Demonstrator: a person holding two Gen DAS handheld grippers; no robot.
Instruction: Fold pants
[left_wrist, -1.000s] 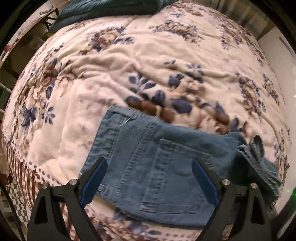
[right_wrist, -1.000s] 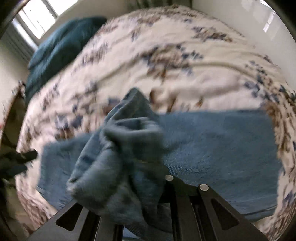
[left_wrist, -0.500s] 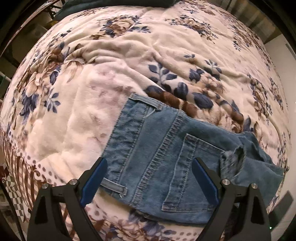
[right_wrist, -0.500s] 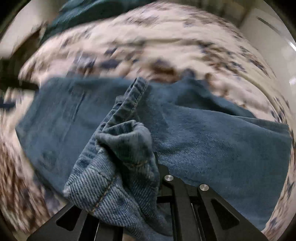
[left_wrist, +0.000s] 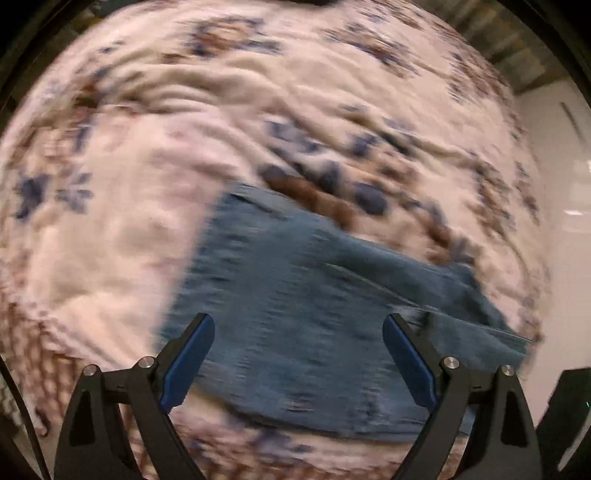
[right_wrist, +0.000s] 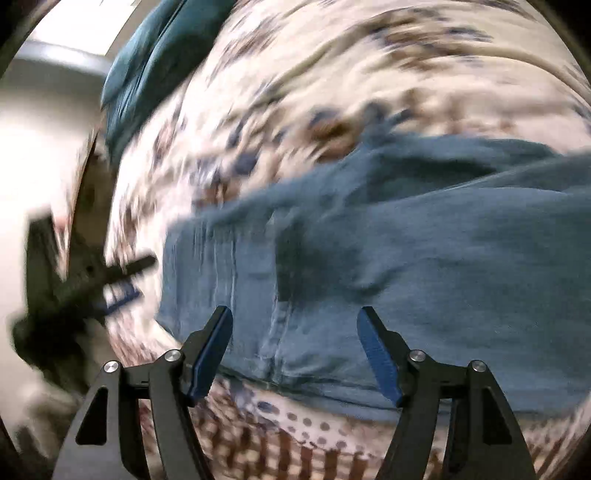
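Two tongs (left_wrist: 298, 324) (right_wrist: 294, 317) gape empty over one pair of jeans (right_wrist: 424, 266).

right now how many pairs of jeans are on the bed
1. The jeans lie folded over on the floral blanket, near its front edge, below both sets of open jaws. Blur could hide folds, but no second pair shows.

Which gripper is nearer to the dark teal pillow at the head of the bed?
Cannot tell. The teal pillow lies far beyond the open right gripper over the jeans; the open left gripper hovers there too.
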